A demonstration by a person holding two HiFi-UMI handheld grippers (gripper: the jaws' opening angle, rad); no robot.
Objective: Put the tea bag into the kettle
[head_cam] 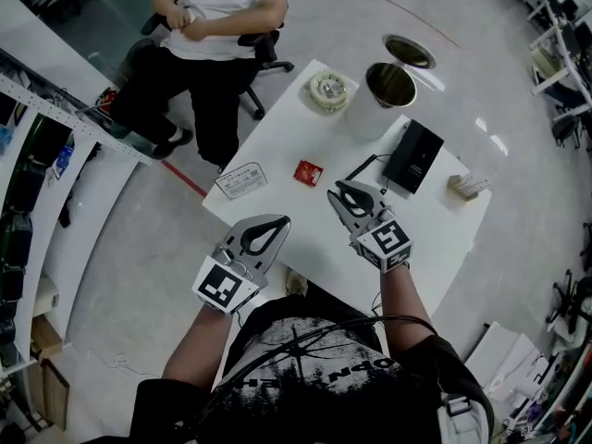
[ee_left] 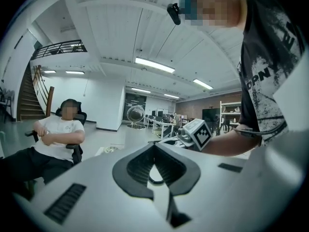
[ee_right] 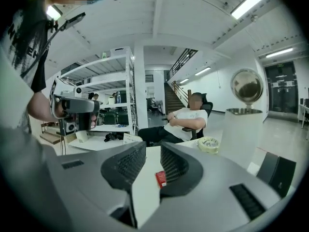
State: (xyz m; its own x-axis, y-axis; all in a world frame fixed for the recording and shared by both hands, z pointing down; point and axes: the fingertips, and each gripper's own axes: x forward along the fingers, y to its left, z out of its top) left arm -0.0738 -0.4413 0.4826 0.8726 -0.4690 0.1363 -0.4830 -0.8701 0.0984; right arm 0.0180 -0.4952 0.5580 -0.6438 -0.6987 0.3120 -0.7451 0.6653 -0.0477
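Head view first: the white surface (head_cam: 277,146) runs through the middle of the frame, and the red tea bag (head_cam: 308,172) lies flat on it, close to centre. The white kettle (head_cam: 368,114) stands above and to the right of it, well apart, with its lid tipped back and its dark mouth wide open.

The right gripper (head_cam: 340,191) sits just right of and below the tea bag, its tips aimed up-left. In the right gripper view, the right gripper (ee_right: 153,149) has its jaws a narrow way apart with nothing clamped. The tea bag (ee_right: 160,178) shows through that gap against the right-hand jaw's inner edge, lying on the surface with no pad pressing on it. The kettle (ee_right: 241,134) rises at the right of that view.

The left gripper (head_cam: 276,225) hangs at lower left of the tea bag, over the surface's near edge. In its own view, the left gripper (ee_left: 154,145) has its tips together and carries nothing.

A black box (head_cam: 413,155) lies right of the right gripper, a printed card (head_cam: 241,180) left of the tea bag, and a roll of tape (head_cam: 328,91) beside the kettle. A seated person (head_cam: 217,26) is at top left.
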